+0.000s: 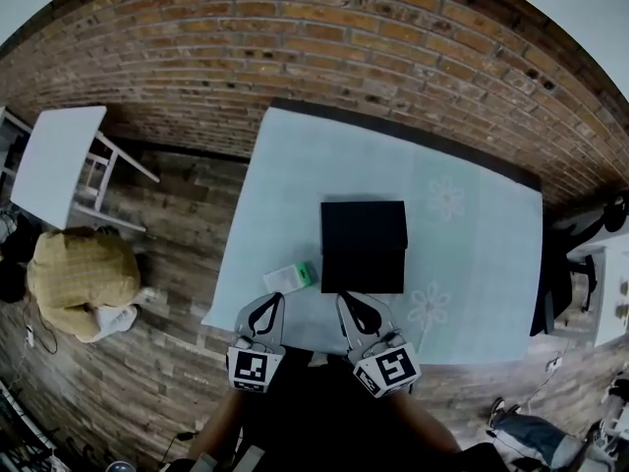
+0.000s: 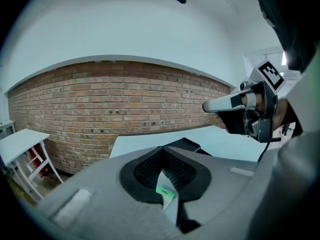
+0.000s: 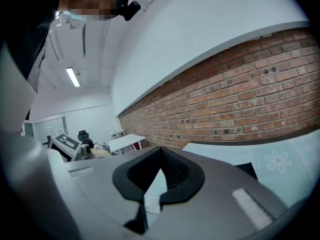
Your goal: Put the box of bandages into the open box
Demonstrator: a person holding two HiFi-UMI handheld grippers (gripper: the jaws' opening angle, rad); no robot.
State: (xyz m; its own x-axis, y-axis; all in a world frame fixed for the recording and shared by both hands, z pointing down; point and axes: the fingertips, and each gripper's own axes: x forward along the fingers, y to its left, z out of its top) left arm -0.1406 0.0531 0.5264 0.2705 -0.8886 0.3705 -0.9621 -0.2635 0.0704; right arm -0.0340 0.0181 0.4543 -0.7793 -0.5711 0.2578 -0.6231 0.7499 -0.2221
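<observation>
The box of bandages (image 1: 291, 278) is lying flat on the table (image 1: 472, 264) near its near-left corner, just left of the black open box (image 1: 363, 246), which is sitting by the middle of the near edge. The left gripper (image 1: 276, 299) is hovering over the near edge just beside the bandages, jaws clenched on nothing. The right gripper (image 1: 345, 299) is hanging by the open box's near side, likewise closed and empty.

even soft light, fisheye bending, dark vignetted corners
</observation>
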